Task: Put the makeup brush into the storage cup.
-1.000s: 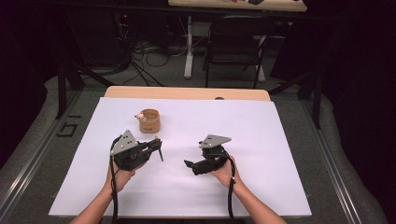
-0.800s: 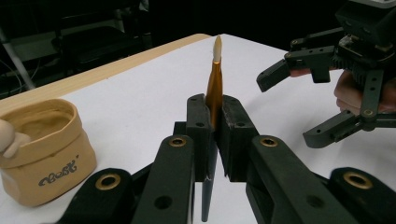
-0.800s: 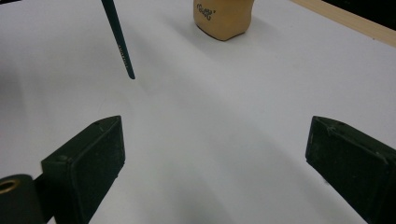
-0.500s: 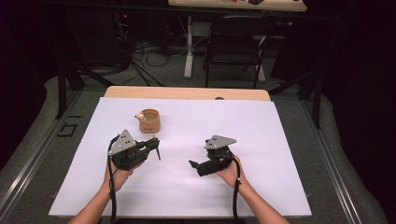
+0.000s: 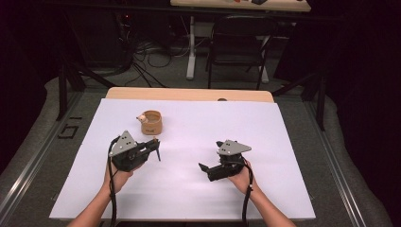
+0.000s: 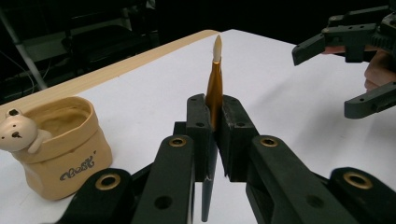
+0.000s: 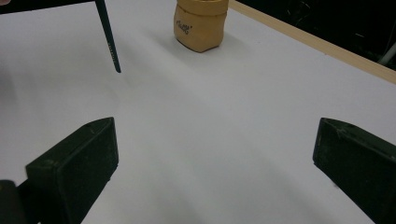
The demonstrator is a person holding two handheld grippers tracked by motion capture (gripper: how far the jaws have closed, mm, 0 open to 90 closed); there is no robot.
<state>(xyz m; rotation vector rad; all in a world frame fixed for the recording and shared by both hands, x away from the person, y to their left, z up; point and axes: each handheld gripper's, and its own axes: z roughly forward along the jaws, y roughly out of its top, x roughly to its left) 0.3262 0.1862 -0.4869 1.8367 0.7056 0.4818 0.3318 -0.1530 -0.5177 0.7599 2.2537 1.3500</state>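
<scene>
Brush in my left fingers is the thing to watch. From the high view, my left gripper (image 5: 152, 147) sits on the near-left of the white worktop (image 5: 283, 142), clenched on a slim paintbrush (image 5: 156, 147) that hangs roughly upright, its dark handle end pointing down toward the sheet. The tan bear pot (image 5: 152, 122) stands just beyond that gripper, apart from it, while my right gripper (image 5: 208, 171) hovers well to the right with nothing in it, so the left hand is plainly the nearer to the pot. In the left gripper view the fingers (image 6: 198, 126) pinch the brush at its golden ferrule (image 6: 215, 88), with the pale bristle tip (image 6: 217, 45) rising above them and the dark handle (image 6: 208, 196) dropping below; the pot (image 6: 65, 144) lies to the left of the fingers in this frame, its mouth open upward, and the right gripper (image 6: 343, 70) shows far right. In the right gripper view my own fingers (image 7: 79, 163) are released and have just been opening, nothing between them; the brush handle (image 7: 108, 42) hangs at upper left and the pot (image 7: 200, 25) stands beyond. I judge the coming move turns on carrying the upright brush sideways over the pot's mouth.
</scene>
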